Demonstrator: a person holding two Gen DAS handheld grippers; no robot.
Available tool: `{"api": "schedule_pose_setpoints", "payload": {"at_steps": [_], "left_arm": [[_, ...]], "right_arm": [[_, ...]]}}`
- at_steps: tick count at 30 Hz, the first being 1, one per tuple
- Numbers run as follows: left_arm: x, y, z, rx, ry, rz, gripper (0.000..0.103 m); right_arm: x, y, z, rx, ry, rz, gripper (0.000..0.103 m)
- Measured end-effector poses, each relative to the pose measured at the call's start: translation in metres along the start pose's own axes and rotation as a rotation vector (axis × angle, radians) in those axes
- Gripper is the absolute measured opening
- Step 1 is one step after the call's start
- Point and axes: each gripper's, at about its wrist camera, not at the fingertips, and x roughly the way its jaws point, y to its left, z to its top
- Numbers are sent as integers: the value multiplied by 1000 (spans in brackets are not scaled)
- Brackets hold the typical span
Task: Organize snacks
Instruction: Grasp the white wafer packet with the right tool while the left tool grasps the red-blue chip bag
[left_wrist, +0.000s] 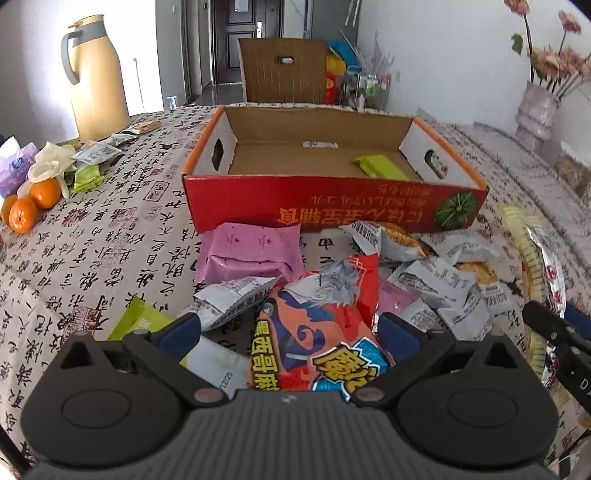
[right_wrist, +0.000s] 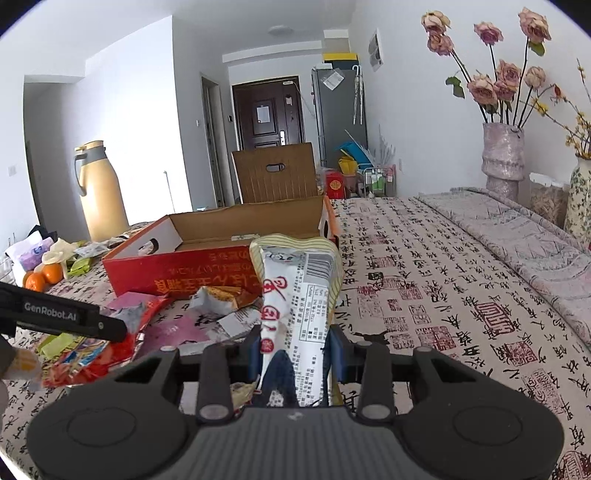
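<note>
right gripper (right_wrist: 295, 350): closed on a long white and yellow snack bag (right_wrist: 295, 295), held up in front of the red box (right_wrist: 147, 273) | left gripper (left_wrist: 288, 332): jaws wide apart around a red chip bag (left_wrist: 317, 332) in the snack pile, pads not pressing | red box: on the table, holds a green packet (left_wrist: 380, 167)

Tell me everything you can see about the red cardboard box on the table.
The red cardboard box is a shallow open tray: glossy red printed front with yellow lettering upside down and a green pumpkin picture, orange rim, white end walls with oval hand holes, plain brown inside. It sits flat on the calligraphy tablecloth. Inside lie a green snack packet and a small white packet at the back. Loose snacks pile against its front; a pink packet appears to touch it.
</note>
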Motion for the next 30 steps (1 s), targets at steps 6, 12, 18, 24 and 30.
{"api": "schedule_pose_setpoints", "payload": {"at_steps": [6,12,18,24,30], "left_arm": [[-1,-8,2,70,16,42,103],[2,-7,9,125,57,69,103],[16,-5,5,133,145,30,103],[13,-3,1,110,129,15,88],[6,-5,-7,121,87,-3,60]], "right_arm": [[2,-2,-3,9,4,13,36],[0,-7,-5,20,5,11,36],[0,-8,-6,26,5,15,36],[-1,-7,-7,25,7,17,36],[-5,-6,-7,24,1,17,36]]}}
